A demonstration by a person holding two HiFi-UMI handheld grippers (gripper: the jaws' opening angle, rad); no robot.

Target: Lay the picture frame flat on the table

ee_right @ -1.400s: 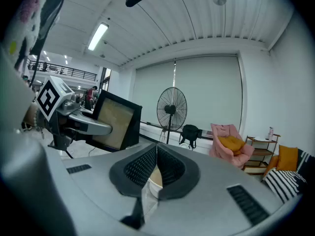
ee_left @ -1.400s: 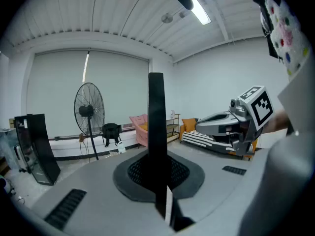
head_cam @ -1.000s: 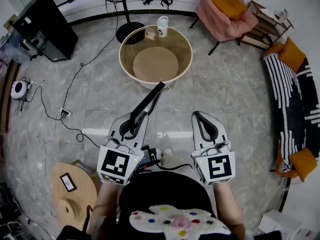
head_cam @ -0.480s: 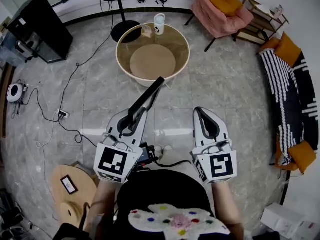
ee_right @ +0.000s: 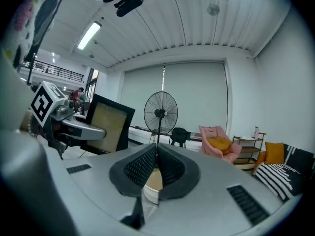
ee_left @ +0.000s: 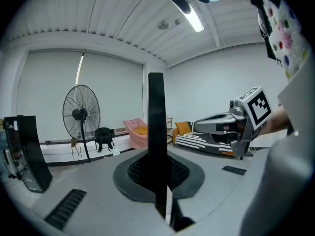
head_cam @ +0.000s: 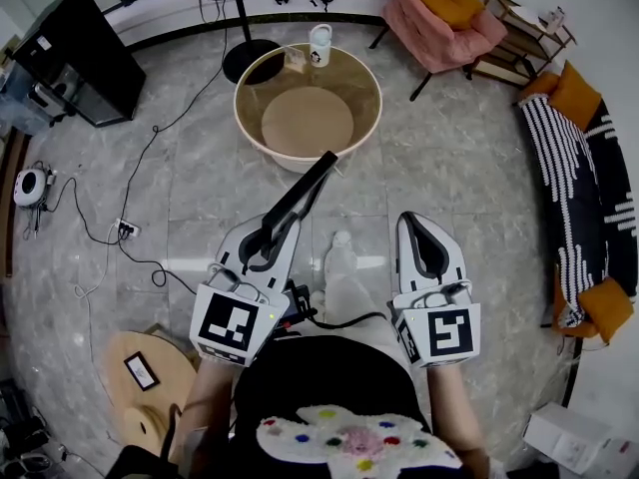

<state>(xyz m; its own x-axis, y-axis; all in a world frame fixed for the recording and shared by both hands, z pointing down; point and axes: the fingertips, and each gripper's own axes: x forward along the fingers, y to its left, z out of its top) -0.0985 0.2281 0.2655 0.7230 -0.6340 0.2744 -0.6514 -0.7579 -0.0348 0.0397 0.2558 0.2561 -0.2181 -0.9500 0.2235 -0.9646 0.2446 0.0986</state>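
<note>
The picture frame (head_cam: 298, 200) is a thin black slab seen edge-on, rising upright from my left gripper (head_cam: 266, 243), which is shut on its lower end. Its far tip reaches toward the near rim of the round table (head_cam: 371, 120). In the left gripper view the frame (ee_left: 156, 127) stands as a dark vertical bar between the pads (ee_left: 187, 173). In the right gripper view the frame (ee_right: 111, 124) shows a black border round a tan face. My right gripper (head_cam: 413, 224) (ee_right: 156, 162) is shut with nothing in it.
A white cup (head_cam: 319, 45) and a small tan box (head_cam: 295, 60) stand at the table's far edge. A standing fan (head_cam: 240, 28), a black cabinet (head_cam: 75, 53), a pink armchair (head_cam: 444, 13), a striped sofa (head_cam: 584, 188) and floor cables (head_cam: 130, 230) surround it. A small wooden stool (head_cam: 150, 382) stands at lower left.
The head view has shifted a little. A foot now shows on the floor between the two grippers. Both grippers keep their hold and spacing.
</note>
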